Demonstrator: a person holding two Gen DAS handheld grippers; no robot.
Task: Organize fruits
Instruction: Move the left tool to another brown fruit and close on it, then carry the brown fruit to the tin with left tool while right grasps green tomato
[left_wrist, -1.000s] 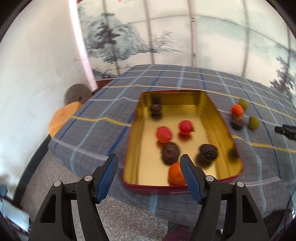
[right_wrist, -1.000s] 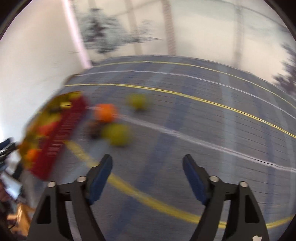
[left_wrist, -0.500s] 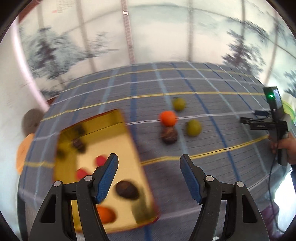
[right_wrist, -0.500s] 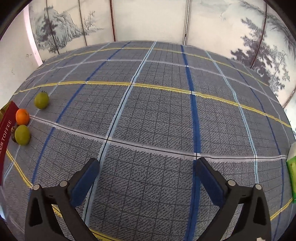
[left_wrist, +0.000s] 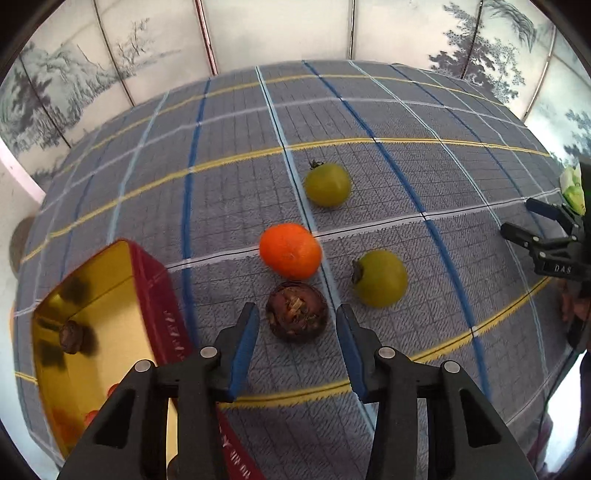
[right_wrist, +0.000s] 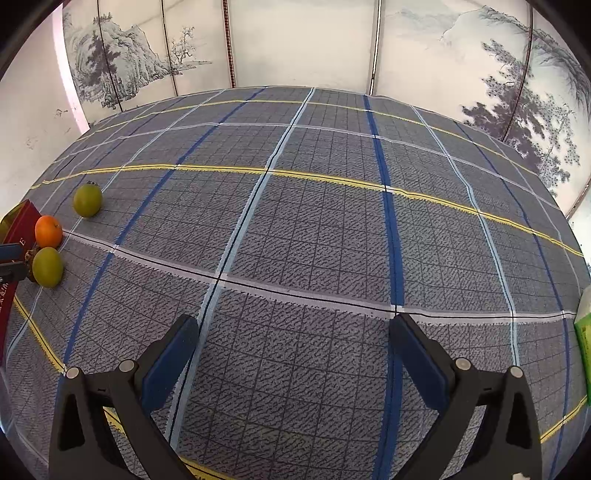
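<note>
My left gripper (left_wrist: 295, 334) sits low-center in the left wrist view, jaws just been closing, dark brown fruit (left_wrist: 296, 311) betw. them, pads not touching it. Orange fruit (left_wrist: 290, 250) just above it; green fruits center (left_wrist: 327, 184) & right (left_wrist: 380, 277). Tin (left_wrist: 147, 295) lower left, cut off, contents blurry. Right gripper (right_wrist: 295, 350) jaws wide apart over bare tablecloth (right_wrist: 314, 229).
</note>
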